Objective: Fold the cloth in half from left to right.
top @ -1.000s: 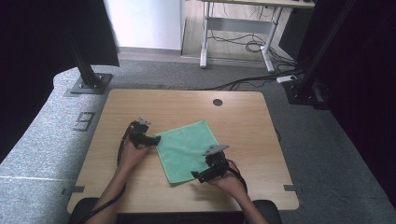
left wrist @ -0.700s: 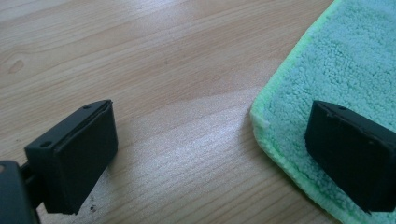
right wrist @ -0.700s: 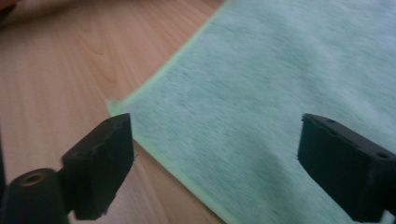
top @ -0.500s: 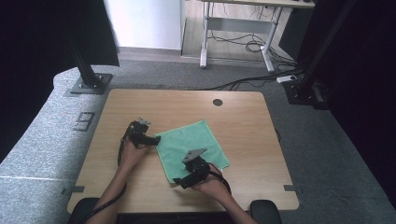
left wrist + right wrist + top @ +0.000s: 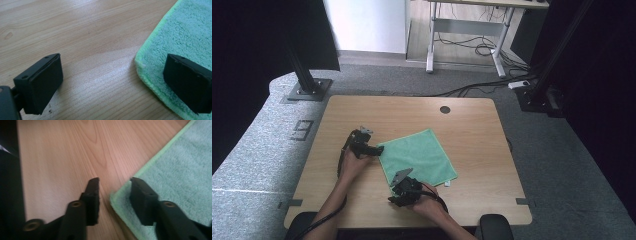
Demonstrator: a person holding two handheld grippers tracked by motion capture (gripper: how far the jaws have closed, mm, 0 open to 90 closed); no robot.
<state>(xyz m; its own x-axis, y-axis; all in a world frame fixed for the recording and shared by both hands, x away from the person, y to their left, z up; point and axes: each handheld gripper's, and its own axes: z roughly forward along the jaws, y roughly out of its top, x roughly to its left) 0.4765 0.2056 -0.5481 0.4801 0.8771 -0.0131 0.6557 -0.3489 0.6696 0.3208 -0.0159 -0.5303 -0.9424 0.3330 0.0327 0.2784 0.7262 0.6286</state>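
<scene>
Green cloth (image 5: 418, 156) is lying flat on the desk (image 5: 472, 125). Left tongs (image 5: 111, 82) are gaping wide, straddling the cloth's left corner. Right tongs (image 5: 113, 195) are hanging released, bracketing the cloth's near corner, gripping nothing.

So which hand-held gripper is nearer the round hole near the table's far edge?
Left. The left hand-held gripper is at the green cloth's left corner, closer to the hole; the right hand-held gripper is at the cloth's near corner.

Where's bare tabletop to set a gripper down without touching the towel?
Bare wood lies beyond the green towel up to the cable hole, and right of it to the table edge. Crowded: the towel's left and near corners, where the left gripper and right gripper sit.
</scene>
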